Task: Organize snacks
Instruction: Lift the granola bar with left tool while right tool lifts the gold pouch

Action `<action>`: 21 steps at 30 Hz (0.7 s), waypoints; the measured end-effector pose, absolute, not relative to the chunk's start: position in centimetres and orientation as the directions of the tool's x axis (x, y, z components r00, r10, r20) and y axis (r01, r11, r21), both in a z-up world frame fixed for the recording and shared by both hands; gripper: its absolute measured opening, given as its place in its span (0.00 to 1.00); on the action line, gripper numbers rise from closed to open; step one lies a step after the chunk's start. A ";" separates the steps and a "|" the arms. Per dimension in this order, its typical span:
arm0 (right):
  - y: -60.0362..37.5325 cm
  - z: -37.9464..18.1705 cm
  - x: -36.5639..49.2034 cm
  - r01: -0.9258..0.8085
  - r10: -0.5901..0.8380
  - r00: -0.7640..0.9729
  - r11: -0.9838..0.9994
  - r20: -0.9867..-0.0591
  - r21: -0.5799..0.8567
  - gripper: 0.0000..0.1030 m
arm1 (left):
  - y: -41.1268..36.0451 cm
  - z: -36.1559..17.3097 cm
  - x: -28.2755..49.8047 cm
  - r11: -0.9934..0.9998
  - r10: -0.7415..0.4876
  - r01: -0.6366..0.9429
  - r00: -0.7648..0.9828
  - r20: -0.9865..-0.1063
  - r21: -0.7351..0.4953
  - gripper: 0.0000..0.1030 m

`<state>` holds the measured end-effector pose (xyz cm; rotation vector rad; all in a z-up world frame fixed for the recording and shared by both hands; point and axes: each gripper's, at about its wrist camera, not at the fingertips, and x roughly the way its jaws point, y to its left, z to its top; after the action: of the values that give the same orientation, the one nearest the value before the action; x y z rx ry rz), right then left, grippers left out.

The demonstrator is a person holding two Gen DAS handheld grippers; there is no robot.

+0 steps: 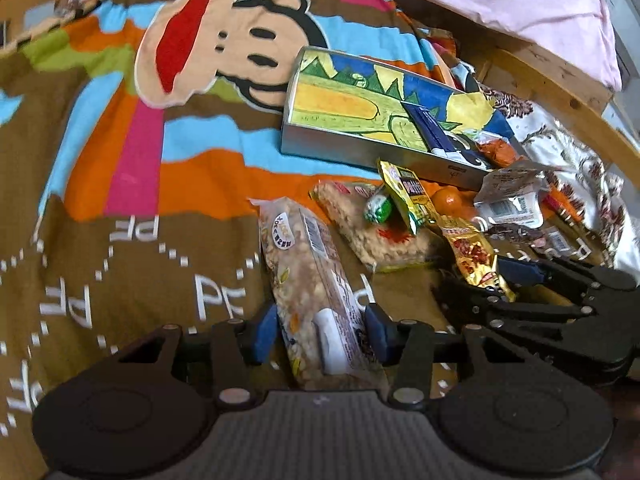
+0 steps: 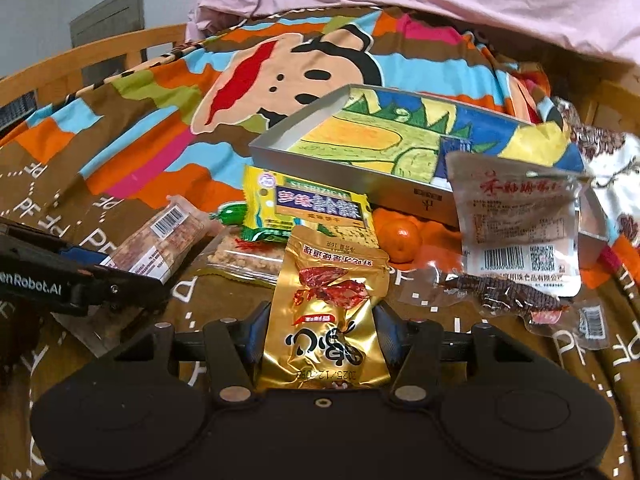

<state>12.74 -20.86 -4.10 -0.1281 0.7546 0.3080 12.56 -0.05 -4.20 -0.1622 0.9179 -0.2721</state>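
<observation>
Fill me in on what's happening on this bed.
A person with a gripper in each hand is sorting snacks on a cartoon blanket. The left gripper is shut on a long nut bar. The right gripper is shut on a gold pouch. The open box behind holds a few snacks; more lie loose in front.

A soft, matt cotton bedspread (image 2: 120,152) printed with a cartoon monkey is lying under everything. On it, a shallow box (image 2: 360,176) is showing smooth, dull silver cardboard walls and a crayon-textured paper lining. A crinkled gold foil pouch (image 2: 332,308) is shining glossily. A clear plastic nut bar wrapper (image 1: 312,280) is glinting. A yellow packet (image 2: 308,204) is looking slick. The gripper frames are looking like matt black plastic. A varnished wooden rail (image 2: 100,46) is edging the bedspread's far side.
</observation>
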 end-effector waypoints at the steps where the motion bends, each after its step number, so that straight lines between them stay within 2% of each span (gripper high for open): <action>1: -20.8 -4.0 12.6 -0.323 0.226 0.690 0.946 -0.688 -0.013 0.54 | 0.1 -4.2 12.4 0.951 -0.306 0.156 0.575 -0.758 -0.266 0.50; 14: -20.5 -3.8 11.7 -0.340 0.220 0.697 0.939 -0.683 -0.044 0.54 | 1.1 -4.3 11.8 0.933 -0.342 0.103 0.554 -0.759 -0.345 0.50; 19: -20.5 -3.8 11.8 -0.345 0.226 0.695 0.938 -0.682 -0.041 0.54 | 2.4 -5.0 12.5 0.891 -0.399 0.038 0.540 -0.741 -0.453 0.54; 21: -20.5 -3.9 11.7 -0.347 0.225 0.697 0.937 -0.681 -0.045 0.54 | 2.8 -5.4 12.9 0.875 -0.416 0.016 0.535 -0.736 -0.484 0.49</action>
<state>11.74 -20.46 -3.85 -0.1748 0.7337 0.3208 12.88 2.81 -5.43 -0.4528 0.9805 -0.2683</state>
